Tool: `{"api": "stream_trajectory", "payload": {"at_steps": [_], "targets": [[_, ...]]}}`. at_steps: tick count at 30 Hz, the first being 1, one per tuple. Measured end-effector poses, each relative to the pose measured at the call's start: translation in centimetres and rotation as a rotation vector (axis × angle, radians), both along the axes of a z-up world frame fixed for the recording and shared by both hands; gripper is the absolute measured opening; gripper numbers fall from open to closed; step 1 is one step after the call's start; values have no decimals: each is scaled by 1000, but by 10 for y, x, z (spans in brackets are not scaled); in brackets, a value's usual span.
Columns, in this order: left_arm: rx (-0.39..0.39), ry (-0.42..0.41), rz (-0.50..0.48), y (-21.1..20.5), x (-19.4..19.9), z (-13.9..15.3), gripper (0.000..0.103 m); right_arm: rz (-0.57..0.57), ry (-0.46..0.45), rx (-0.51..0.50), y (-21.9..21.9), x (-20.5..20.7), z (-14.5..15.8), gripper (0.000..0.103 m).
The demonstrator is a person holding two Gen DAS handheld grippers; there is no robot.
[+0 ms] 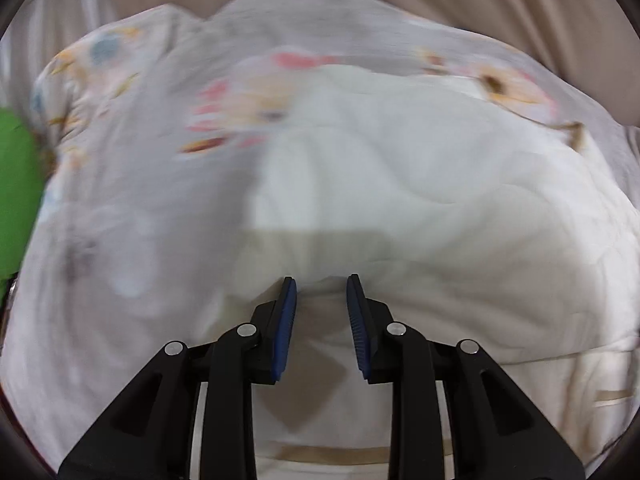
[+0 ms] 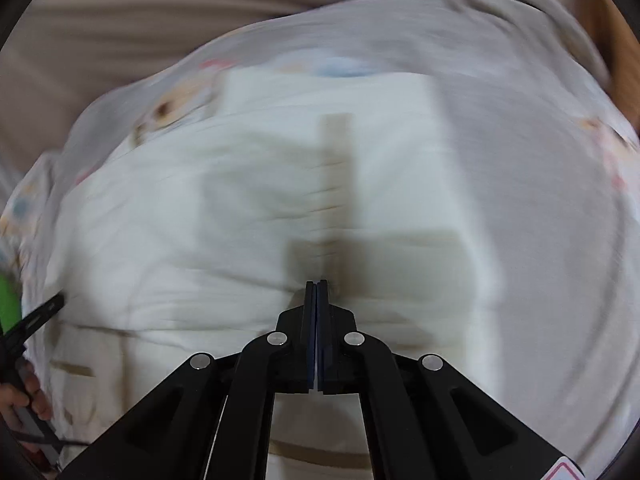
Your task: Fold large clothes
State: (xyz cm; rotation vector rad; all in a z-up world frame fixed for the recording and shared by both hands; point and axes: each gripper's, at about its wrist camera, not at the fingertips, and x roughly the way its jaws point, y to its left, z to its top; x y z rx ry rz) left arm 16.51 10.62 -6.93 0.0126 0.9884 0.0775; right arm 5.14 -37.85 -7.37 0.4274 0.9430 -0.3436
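A soft tan striped surface [image 1: 500, 4] lies far past both tongs, under everything; what it is cannot be told. On it sits the big pale cloth with a flower print and a plain white inner side [image 1: 400, 168], a puffy heap spread out in front of both tongs. The left tongs [image 1: 321, 282] stand a little apart, with white cloth right at the tips; whether they pinch it cannot be told. The right tongs [image 2: 317, 284] are pressed together with their tips at the cloth. A green thing [image 1: 16, 184] shows far left of the left tongs. A hand [image 2: 22, 396] holds the other tool left of the right tongs.
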Motion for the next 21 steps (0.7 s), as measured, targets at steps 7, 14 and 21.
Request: {"api": "stream_trajectory", "payload": {"at_steps": [7, 14, 21], "targets": [[-57, 8, 41, 57, -60, 31, 47, -3, -109, 41, -11, -121, 48, 17], [-177, 143, 49, 94, -173, 20, 74, 31, -56, 105, 49, -243, 38, 73], [-315, 254, 205, 118, -218, -17, 76, -44, 17, 200, 63, -286, -5, 74]]}}
